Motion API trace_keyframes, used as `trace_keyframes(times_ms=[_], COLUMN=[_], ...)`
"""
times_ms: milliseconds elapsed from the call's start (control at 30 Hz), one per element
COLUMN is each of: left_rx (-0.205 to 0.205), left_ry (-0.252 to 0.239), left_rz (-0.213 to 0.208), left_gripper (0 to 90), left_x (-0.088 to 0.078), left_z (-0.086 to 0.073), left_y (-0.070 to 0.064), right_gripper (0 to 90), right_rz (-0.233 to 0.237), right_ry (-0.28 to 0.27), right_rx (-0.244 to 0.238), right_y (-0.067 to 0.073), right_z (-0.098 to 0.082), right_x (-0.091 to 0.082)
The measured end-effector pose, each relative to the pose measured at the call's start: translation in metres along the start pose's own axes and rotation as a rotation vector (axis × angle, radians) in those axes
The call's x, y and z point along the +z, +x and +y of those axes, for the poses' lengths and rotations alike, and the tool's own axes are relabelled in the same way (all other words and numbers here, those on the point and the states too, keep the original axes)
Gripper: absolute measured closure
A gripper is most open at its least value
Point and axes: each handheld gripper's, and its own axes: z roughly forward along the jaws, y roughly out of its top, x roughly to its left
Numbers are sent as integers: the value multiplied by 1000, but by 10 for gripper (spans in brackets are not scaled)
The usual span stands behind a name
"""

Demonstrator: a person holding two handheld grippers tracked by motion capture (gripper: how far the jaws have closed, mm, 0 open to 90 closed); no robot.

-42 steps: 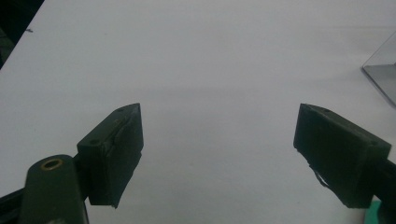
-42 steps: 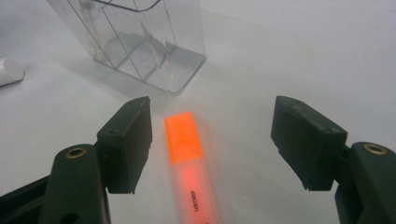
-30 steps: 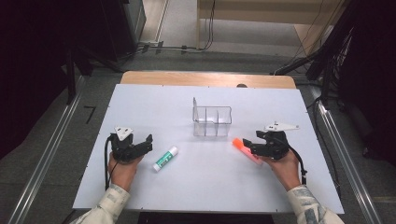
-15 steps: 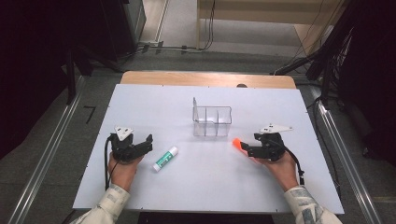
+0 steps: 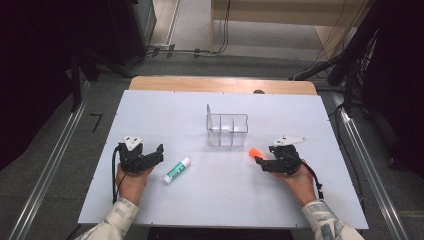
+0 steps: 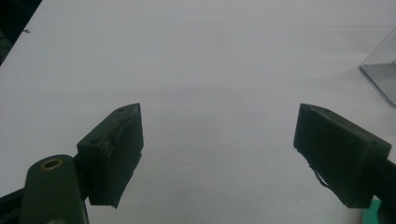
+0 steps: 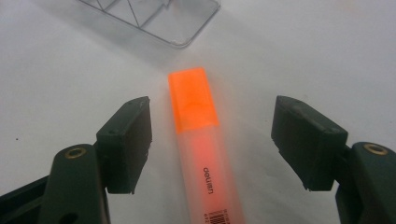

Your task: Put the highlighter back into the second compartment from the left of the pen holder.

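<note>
right tongs (image 7: 212,140): held apart, orange highlighter (image 7: 201,135) straddled untouched, lying on worktop (image 5: 225,200) centre-right of high view | left tongs (image 6: 219,158): spread open, nothing gripped, lower left

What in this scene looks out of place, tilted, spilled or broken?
Nothing looks spilled or broken. The clear organizer stands upright and empty. The glue stick lies at a slant beside the left tongs, and the orange highlighter lies flat between the open jaws of the right tongs, not gripped.
</note>
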Motion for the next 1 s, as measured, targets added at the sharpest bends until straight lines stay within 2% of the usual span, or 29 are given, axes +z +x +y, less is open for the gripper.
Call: trace_keyframes(times_ms=[367,633,1000], left_rx=[0,-1,-1], left_ry=[1,2,2], left_rz=[1,1,1], left_gripper=[159,159,159], left_x=[0,1,1], left_z=[0,0,0], left_y=[0,0,0], right_gripper=[334,429,494], right_rz=[-6,-7,-8], right_ry=[23,32,39], right_rx=[-18,-38,-48], right_y=[3,6,7], right_z=[-2,-4,-5], right_x=[4,7,9])
